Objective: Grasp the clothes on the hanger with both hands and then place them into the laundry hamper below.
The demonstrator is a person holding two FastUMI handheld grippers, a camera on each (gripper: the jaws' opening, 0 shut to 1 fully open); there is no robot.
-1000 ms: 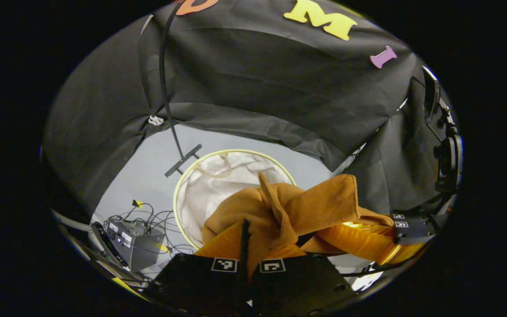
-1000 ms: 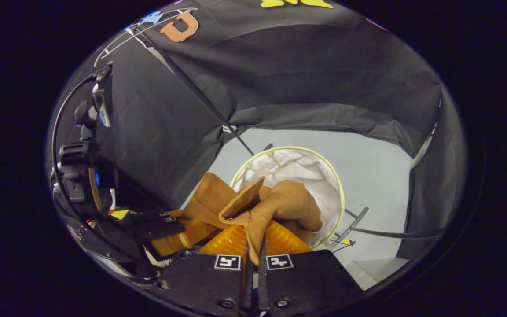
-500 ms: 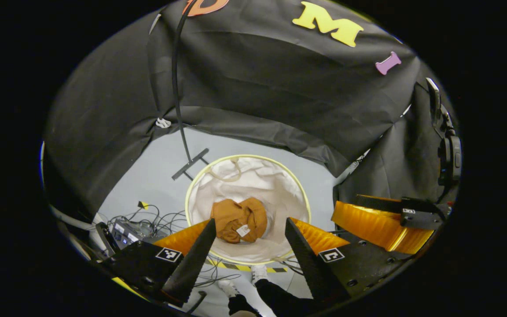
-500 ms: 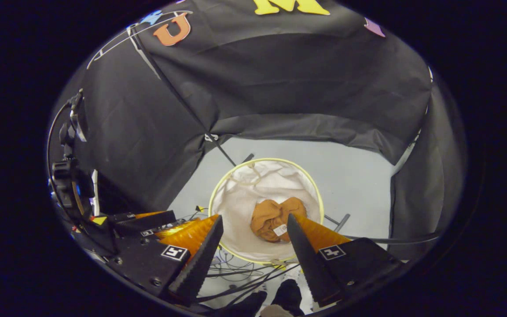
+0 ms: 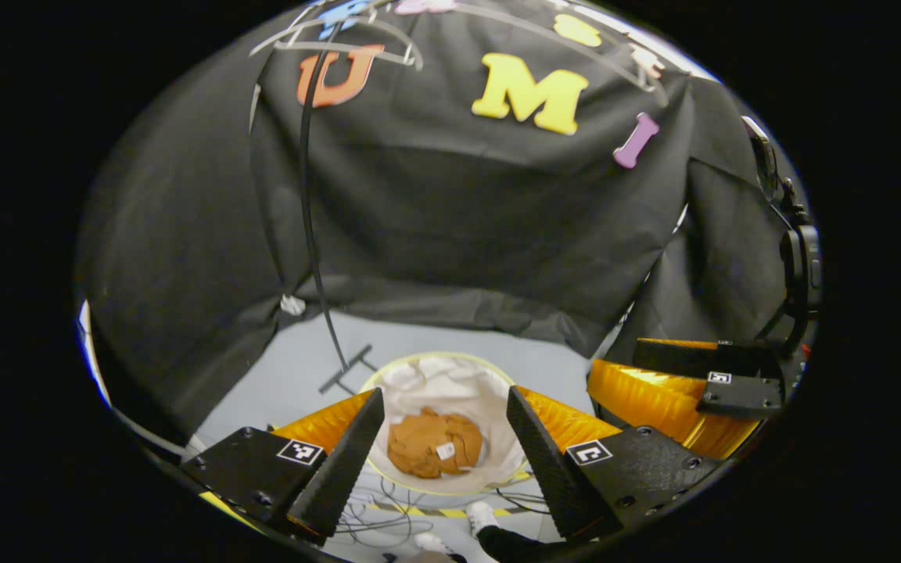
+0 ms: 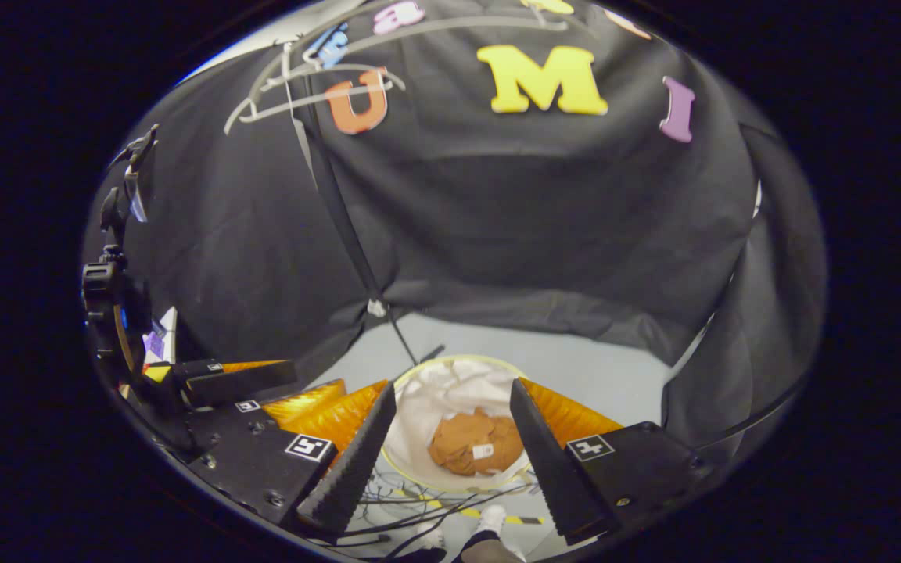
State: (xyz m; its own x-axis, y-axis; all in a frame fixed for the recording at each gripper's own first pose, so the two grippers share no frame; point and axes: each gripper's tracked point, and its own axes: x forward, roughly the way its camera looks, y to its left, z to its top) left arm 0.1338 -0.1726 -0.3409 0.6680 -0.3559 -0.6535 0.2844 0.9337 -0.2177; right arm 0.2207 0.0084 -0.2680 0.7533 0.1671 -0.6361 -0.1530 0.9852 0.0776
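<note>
Below, the brown garment [image 5: 433, 445] lies crumpled at the bottom of the round laundry hamper [image 5: 450, 367], a small white tag showing on its upper side, and it touches neither tool. In the left gripper view the left tool [image 5: 444, 450] hangs above the hamper with its two fingers spread wide and nothing between them; the garment shows through the gap, well apart from the fingertips [image 5: 372, 400] and lower down. The right tool [image 5: 681, 383] appears at the right edge of that view, beside the left one and at about the same height. In the right gripper view the right tool [image 6: 453, 438] is likewise spread wide and empty, and the same garment [image 6: 475, 442] sits in the hamper [image 6: 427, 407] framed between its fingers, again far beneath them. The left tool [image 6: 251, 395] shows at the lower left of this view, close beside the right one. The hamper has a pale yellow rim and a white liner, and it stands on a grey floor [image 6: 599, 367]. A thin black stand [image 5: 311, 227] rises just behind the hamper, its foot on the floor near the rim. White hangers [image 6: 302, 94] hang near the top of the stand, bare. Loose cables [image 5: 388, 512] lie on the floor at the near side of the hamper, and a person's shoe [image 6: 489, 518] shows at the bottom.
</note>
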